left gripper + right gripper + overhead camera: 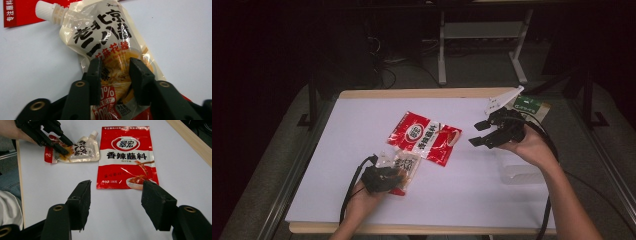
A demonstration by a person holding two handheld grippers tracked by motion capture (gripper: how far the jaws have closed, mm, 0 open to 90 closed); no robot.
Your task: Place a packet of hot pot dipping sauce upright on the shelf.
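A cream spouted sauce pouch (404, 162) with black lettering lies flat on the white table near the front left. My left gripper (396, 175) comes in over its lower end. In the left gripper view the pouch (105, 37) points its white cap away, and the left gripper (116, 67) pinches the crinkled middle of the pouch between its pads. A red seasoning packet (424, 137) lies flat just beyond it. My right gripper (475, 134) hovers open to the right of the packet with nothing in it. Its own view shows the right gripper (117, 186), the packet (126, 157) and the pouch (82, 151).
A clear plastic tub (522, 172) sits on the table under the right forearm. A green and white packet (529, 106) lies at the back right corner. The table's wooden edge (412, 93) runs along the back, with dark floor and a metal stand beyond.
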